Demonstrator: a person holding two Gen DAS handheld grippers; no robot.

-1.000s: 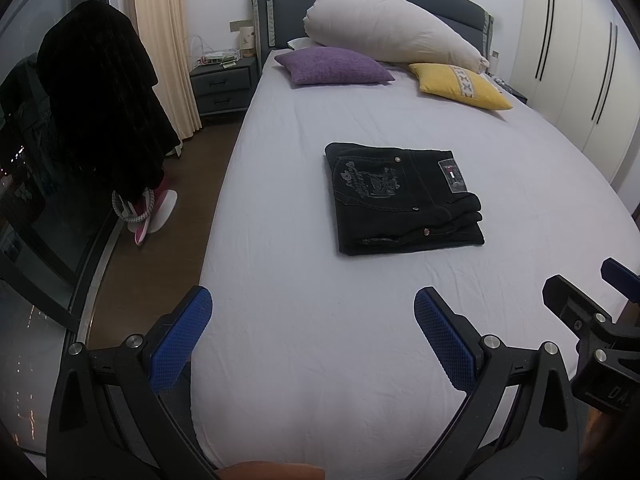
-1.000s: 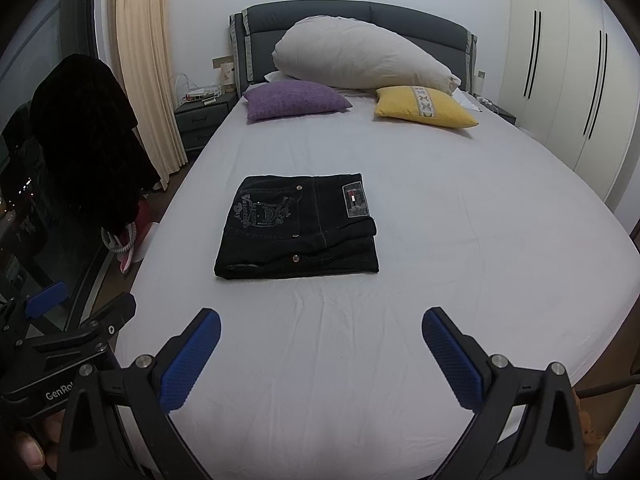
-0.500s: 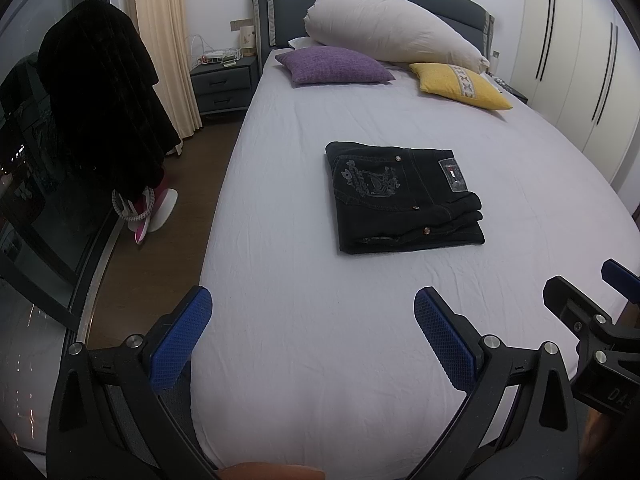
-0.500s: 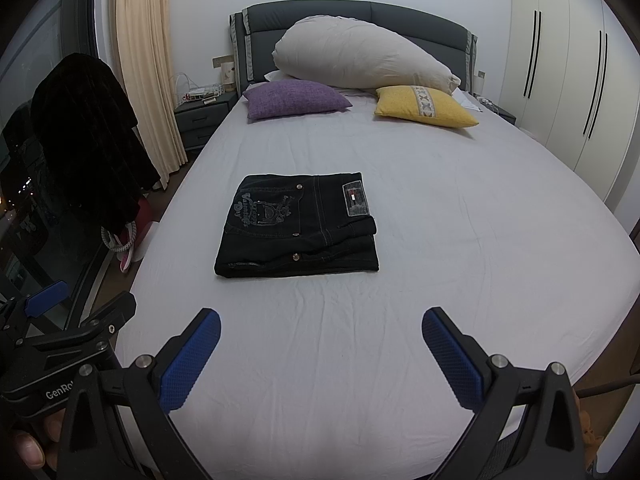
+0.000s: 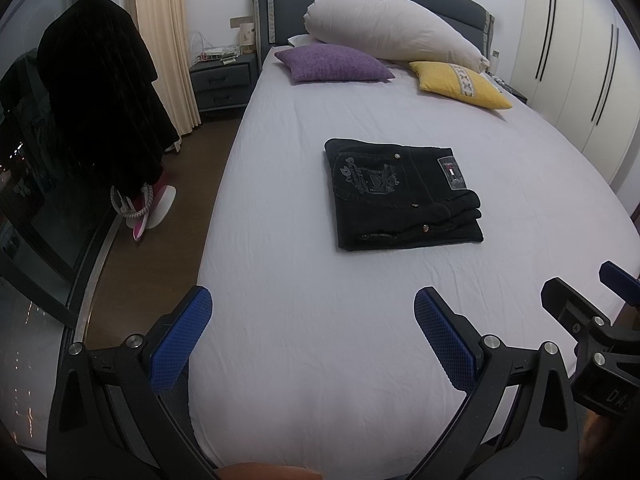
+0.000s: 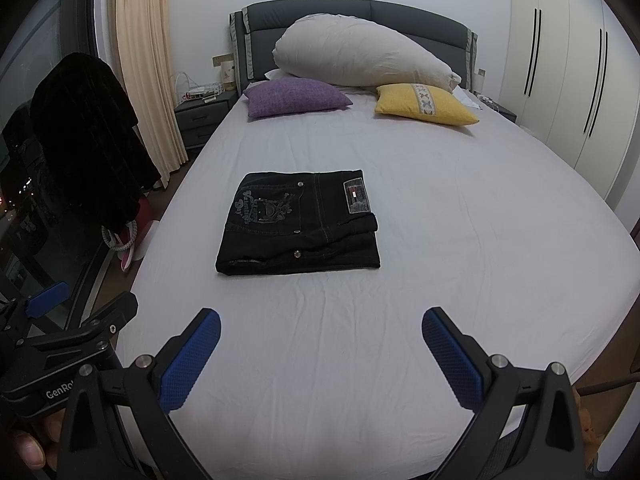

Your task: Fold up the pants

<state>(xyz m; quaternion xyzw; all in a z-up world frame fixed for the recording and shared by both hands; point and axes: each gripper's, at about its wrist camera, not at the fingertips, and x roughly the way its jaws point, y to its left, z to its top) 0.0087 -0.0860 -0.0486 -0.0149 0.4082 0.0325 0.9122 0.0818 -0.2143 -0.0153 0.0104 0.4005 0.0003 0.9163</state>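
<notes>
Black pants (image 5: 400, 196) lie folded into a neat rectangle in the middle of the bed (image 5: 320, 320), with an embroidered back pocket and a label patch facing up; they also show in the right wrist view (image 6: 300, 224). My left gripper (image 5: 312, 336) is open and empty, held above the bed's near end, well short of the pants. My right gripper (image 6: 320, 352) is open and empty, also back from the pants. Each gripper shows at the edge of the other's view.
A purple cushion (image 6: 296, 98), a yellow cushion (image 6: 424, 104) and a big white pillow (image 6: 360, 56) lie at the headboard. A nightstand (image 5: 222, 84), a curtain and a dark garment on a stand (image 5: 96, 108) are on the left. Wardrobe doors (image 6: 568, 80) are on the right.
</notes>
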